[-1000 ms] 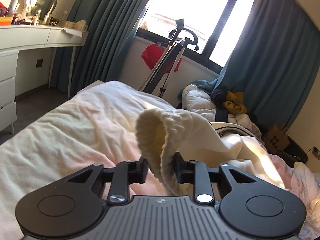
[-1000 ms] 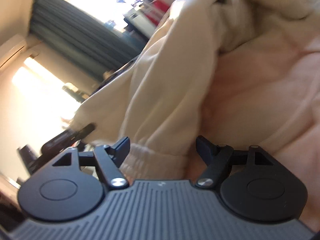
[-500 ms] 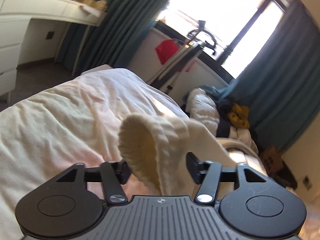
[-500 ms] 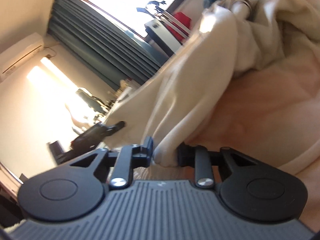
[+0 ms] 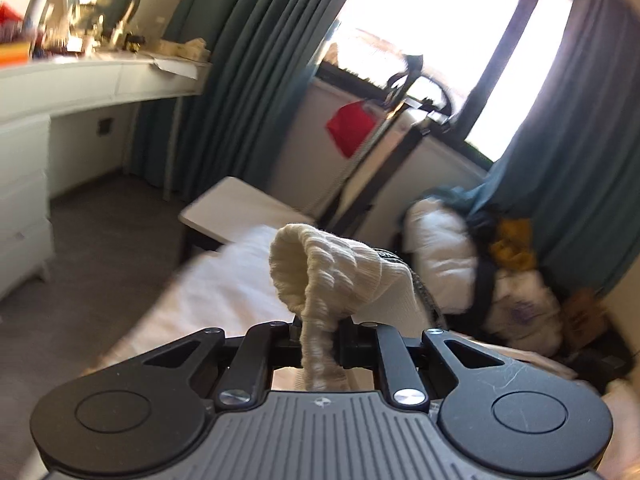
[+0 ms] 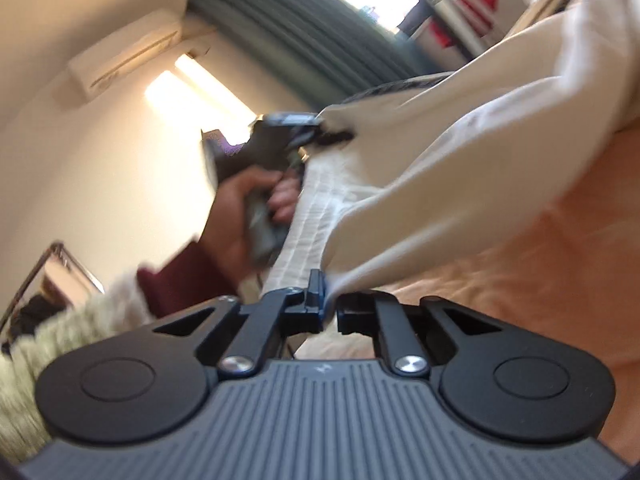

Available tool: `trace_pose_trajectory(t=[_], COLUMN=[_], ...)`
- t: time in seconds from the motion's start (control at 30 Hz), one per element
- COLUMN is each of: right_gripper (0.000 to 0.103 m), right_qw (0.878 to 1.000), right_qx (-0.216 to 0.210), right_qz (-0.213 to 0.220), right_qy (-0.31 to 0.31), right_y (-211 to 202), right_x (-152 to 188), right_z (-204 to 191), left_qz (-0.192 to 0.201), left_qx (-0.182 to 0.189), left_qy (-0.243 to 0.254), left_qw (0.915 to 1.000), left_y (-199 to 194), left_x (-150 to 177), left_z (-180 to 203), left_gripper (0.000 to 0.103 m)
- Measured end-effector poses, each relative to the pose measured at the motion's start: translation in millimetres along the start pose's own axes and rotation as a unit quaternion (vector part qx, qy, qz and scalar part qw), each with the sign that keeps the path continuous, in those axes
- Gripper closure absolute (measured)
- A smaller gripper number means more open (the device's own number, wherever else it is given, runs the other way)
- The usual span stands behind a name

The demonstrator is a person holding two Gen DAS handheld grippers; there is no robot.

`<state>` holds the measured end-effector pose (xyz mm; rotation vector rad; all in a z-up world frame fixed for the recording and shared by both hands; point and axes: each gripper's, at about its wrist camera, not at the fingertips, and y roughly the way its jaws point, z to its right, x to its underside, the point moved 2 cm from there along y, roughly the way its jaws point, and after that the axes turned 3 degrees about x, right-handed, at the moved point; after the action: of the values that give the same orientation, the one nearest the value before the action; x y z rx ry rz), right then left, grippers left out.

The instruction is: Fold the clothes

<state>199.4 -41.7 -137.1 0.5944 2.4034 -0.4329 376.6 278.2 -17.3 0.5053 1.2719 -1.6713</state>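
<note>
A cream garment with a ribbed hem (image 5: 328, 268) hangs lifted over the bed's pale pink blanket (image 5: 224, 292). My left gripper (image 5: 320, 328) is closing, and its pads pinch the ribbed hem into a narrow strip. In the right wrist view the same cream garment (image 6: 460, 168) stretches across the blanket (image 6: 540, 260). My right gripper (image 6: 330, 312) closes tight on a thin edge of the cloth. The left gripper (image 6: 332, 134) also shows there, held by a person's hand (image 6: 248, 208), gripping the far end of the hem.
A white desk (image 5: 80, 80) with clutter stands at the left, with teal curtains (image 5: 240, 60) behind it. A small white table (image 5: 232, 208) sits at the bed's foot. A folded black frame with a red cloth (image 5: 352, 128) leans by the window. Piled bedding and clothes (image 5: 448, 256) lie at the right.
Both grippers have risen with the garment. The right jaws went from wide apart to pinched on the cloth edge. The left jaws loosened a little, then squeezed the ribbed hem thin.
</note>
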Motion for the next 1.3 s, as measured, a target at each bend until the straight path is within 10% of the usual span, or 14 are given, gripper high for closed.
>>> trace_pose_trajectory(t=[0.3,0.57,0.7,0.97,1.3], right_gripper=[0.094,0.091,0.086,0.056,0.055], right_qw=[0.996,0.994,0.991,0.981,0.937], right_qx=[0.045,0.071,0.101,0.166,0.27], right_qz=[-0.068,-0.077,-0.069,-0.019,0.047], right_qy=[0.026,-0.022,-0.051,-0.101,-0.216], right_y=[45.9,40.0,31.9,-22.7,-102.3], right_x=[32.8,14.9,12.3,14.3,-10.3], right_z=[45.7,36.2,21.1,-3.6,-39.8], left_qz=[-0.03,-0.014,-0.004,0.03,0.053], left_qx=[-0.03,-0.016,-0.015,0.028,0.068], left_qy=[0.022,0.031,0.049,0.13,0.159], left_qw=[0.9988,0.9993,0.9987,0.9907,0.9835], left_y=[51.8,-23.1,-82.2,-213.5,-270.0], left_x=[33.6,52.1,69.5,134.9,208.9], left_z=[-35.7,-53.8,-49.3,37.8,137.6], left_gripper=[0.084,0.044,0.044,0.042,0.042])
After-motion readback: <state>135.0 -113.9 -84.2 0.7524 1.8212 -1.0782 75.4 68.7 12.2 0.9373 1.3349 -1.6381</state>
